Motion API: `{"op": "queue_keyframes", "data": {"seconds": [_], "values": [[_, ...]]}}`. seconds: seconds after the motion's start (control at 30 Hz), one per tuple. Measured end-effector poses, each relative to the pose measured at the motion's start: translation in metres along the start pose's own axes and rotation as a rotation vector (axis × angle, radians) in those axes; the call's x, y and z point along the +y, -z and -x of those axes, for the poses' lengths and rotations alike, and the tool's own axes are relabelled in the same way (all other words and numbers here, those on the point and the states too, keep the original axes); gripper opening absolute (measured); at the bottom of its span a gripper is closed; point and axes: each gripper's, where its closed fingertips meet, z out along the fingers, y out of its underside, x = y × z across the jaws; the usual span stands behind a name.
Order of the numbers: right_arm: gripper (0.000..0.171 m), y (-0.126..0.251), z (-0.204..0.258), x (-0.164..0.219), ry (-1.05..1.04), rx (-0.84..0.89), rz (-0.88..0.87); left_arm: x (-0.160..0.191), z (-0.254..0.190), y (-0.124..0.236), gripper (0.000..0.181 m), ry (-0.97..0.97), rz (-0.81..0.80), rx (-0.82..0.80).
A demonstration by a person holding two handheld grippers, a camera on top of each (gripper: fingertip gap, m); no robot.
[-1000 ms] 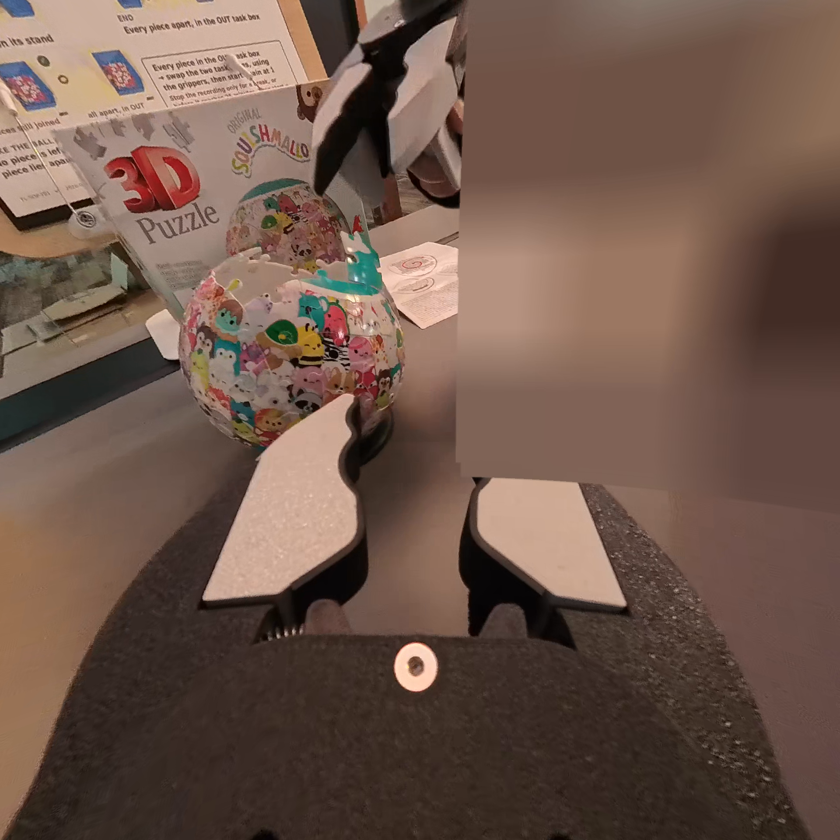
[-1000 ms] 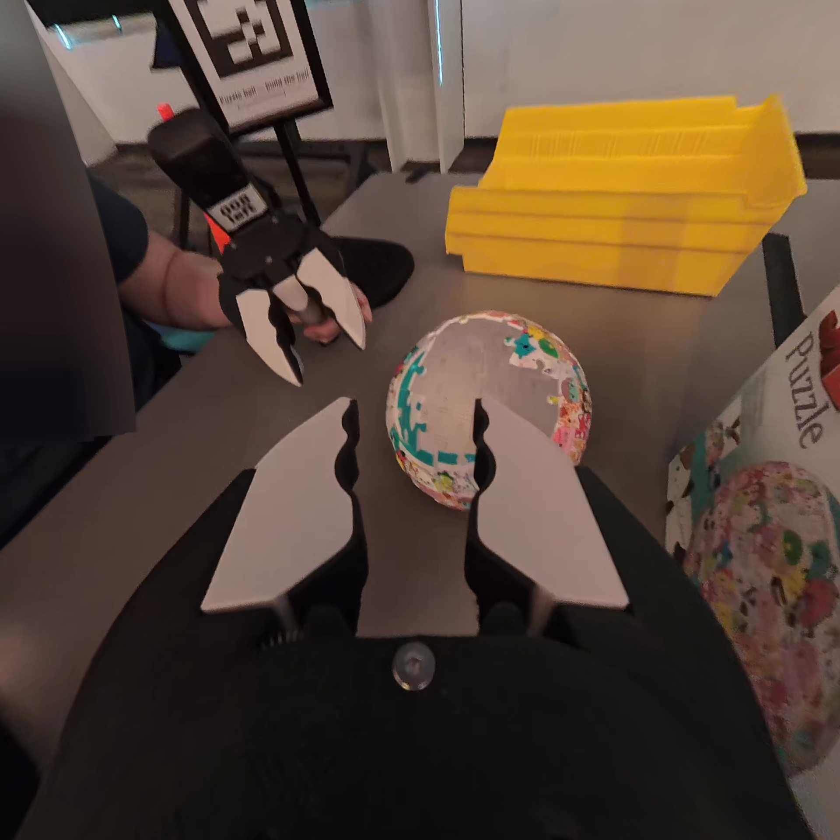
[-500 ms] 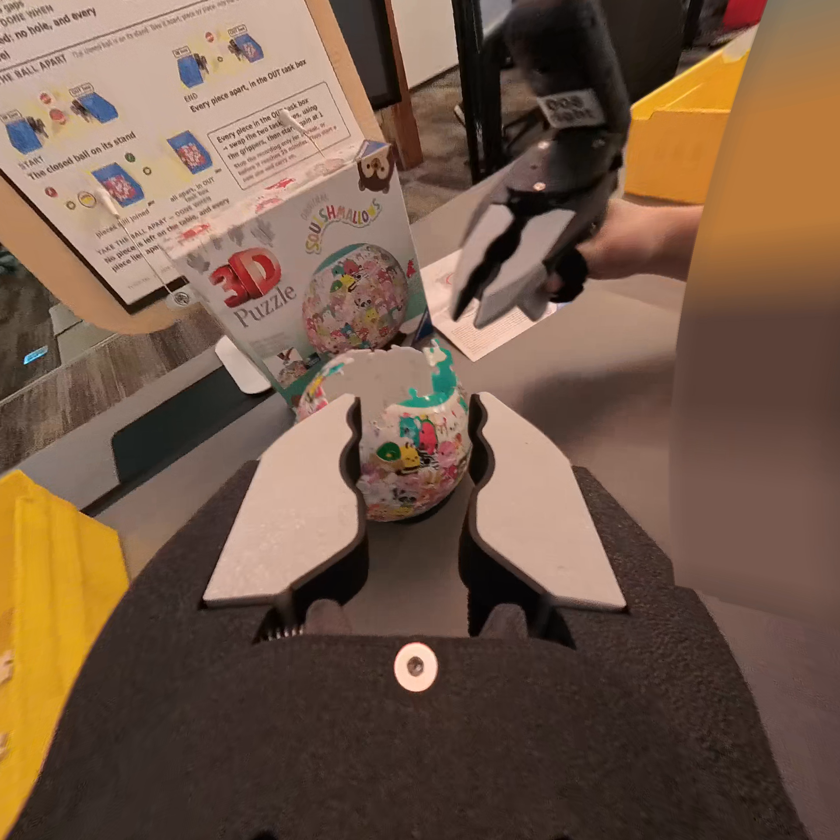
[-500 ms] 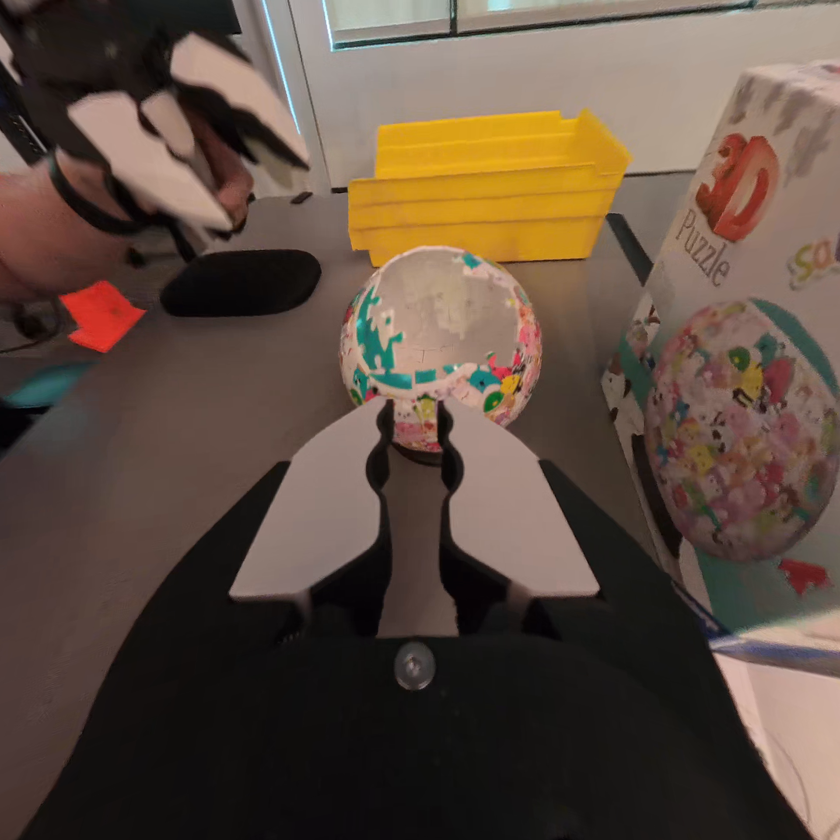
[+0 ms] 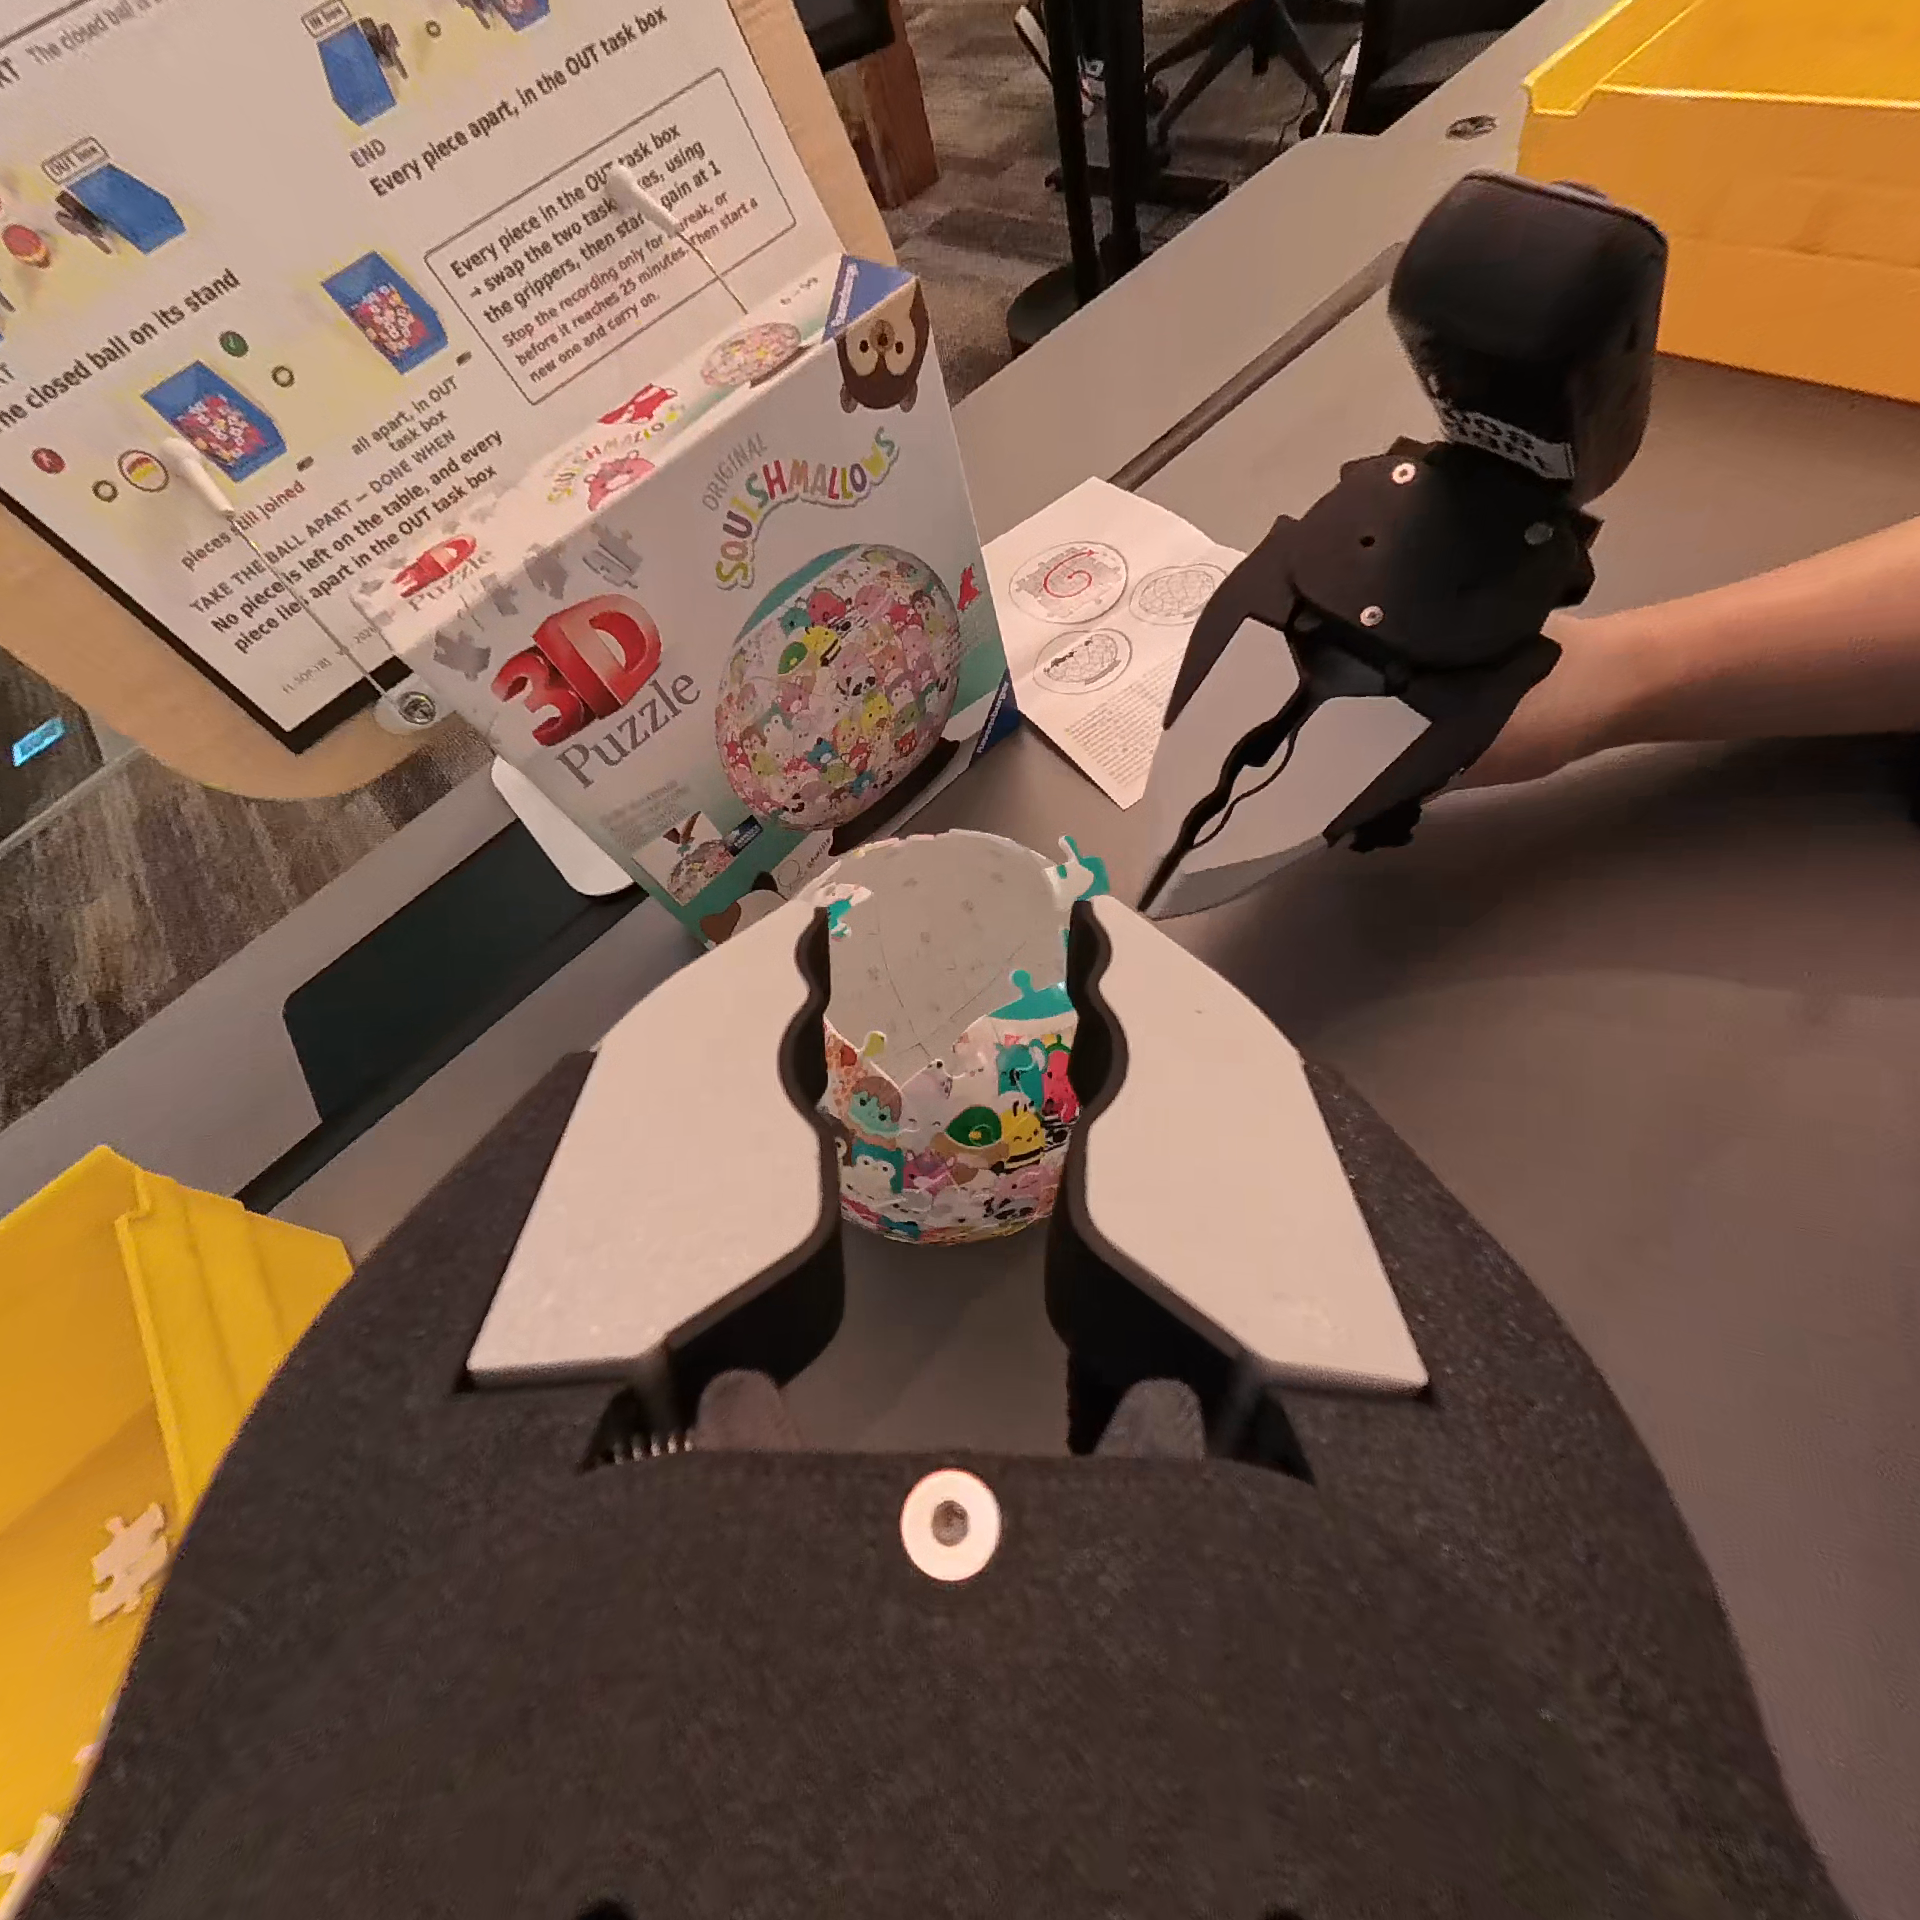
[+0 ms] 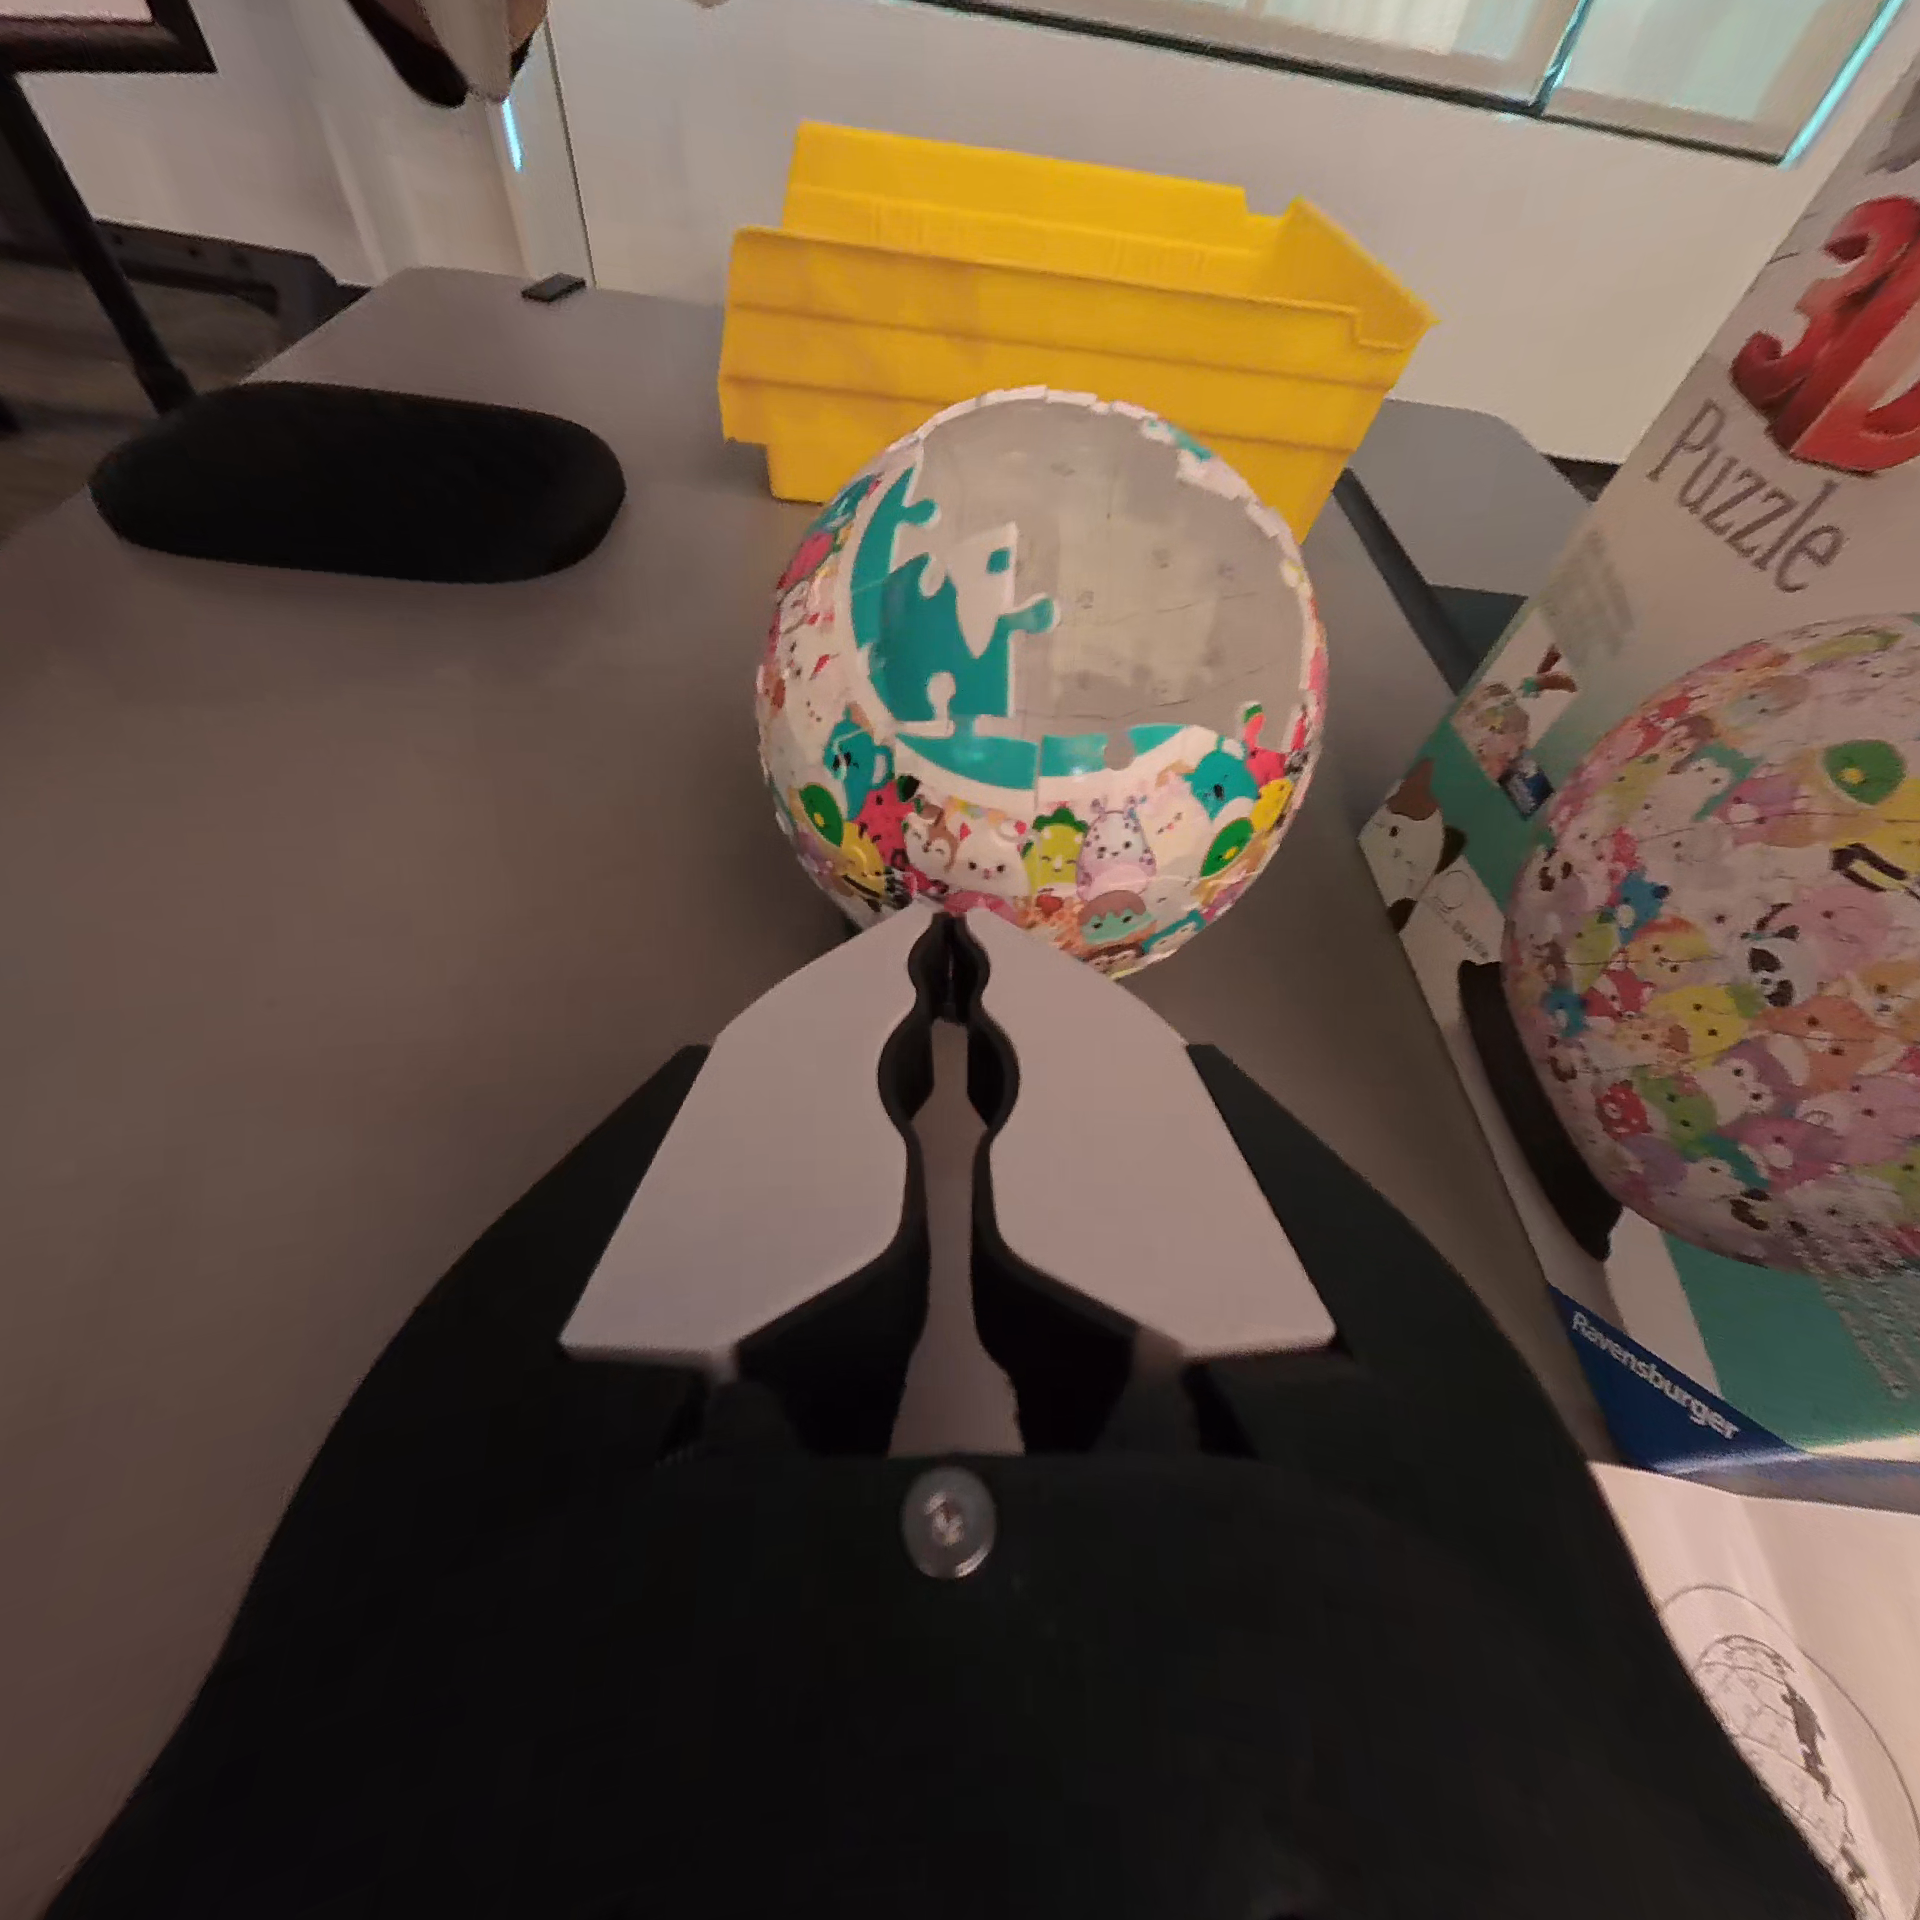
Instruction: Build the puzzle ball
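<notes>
The partly built puzzle ball stands on the grey table, colourful outside with a large opening showing its white inside. It also shows in the right wrist view, with teal pieces along the opening's edge. My left gripper is open and empty, held above and back from the ball, which shows between its fingers. My right gripper is shut with nothing visible in it, its tips just in front of the ball's lower side. It also appears in the left wrist view, to the right of the ball.
The puzzle box stands behind the ball, with a paper leaflet next to it. A yellow bin holding loose pieces is at lower left; another yellow bin and a black pad lie beyond the ball. The tips of one gripper are about 12 cm away from the tips of the other.
My right gripper has closed and come down low in front of the ball. My left gripper has risen and pulled back, still open, so the ball now shows between its fingers.
</notes>
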Motion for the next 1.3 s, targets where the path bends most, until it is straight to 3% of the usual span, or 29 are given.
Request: {"op": "queue_keyframes", "data": {"seconds": [0.37,0.57,0.8,0.93,1.0,1.1,1.3], "values": [[0.001,-0.002,-0.003,-0.008,0.023,0.012,-0.027,-0.002,-0.004,-0.009,0.044,-0.025,0.047,0.016],[0.001,0.006,0.002,-0.008,0.025,-0.052,-0.026,-0.008,-0.018,-0.005,0.050,0.053,0.146,0.136],[0.004,0.041,0.027,-0.044,0.036,-0.116,-0.111,0.002,-0.073,0.039,0.049,0.225,-0.092,0.164],[0.000,0.070,0.068,-0.079,-0.140,-0.174,-0.328,0.027,-0.099,0.054,0.046,0.275,-0.263,0.122],[0.000,0.080,0.082,-0.086,-0.250,-0.183,-0.373,0.035,-0.105,0.057,0.035,0.245,-0.300,0.108],[0.001,0.086,0.087,-0.079,-0.250,-0.103,-0.336,0.039,-0.101,0.063,0.031,0.170,-0.248,0.082],[0.003,0.060,0.062,-0.044,-0.305,-0.072,-0.198,0.003,-0.050,0.069,0.018,-0.055,-0.069,0.070]]}}
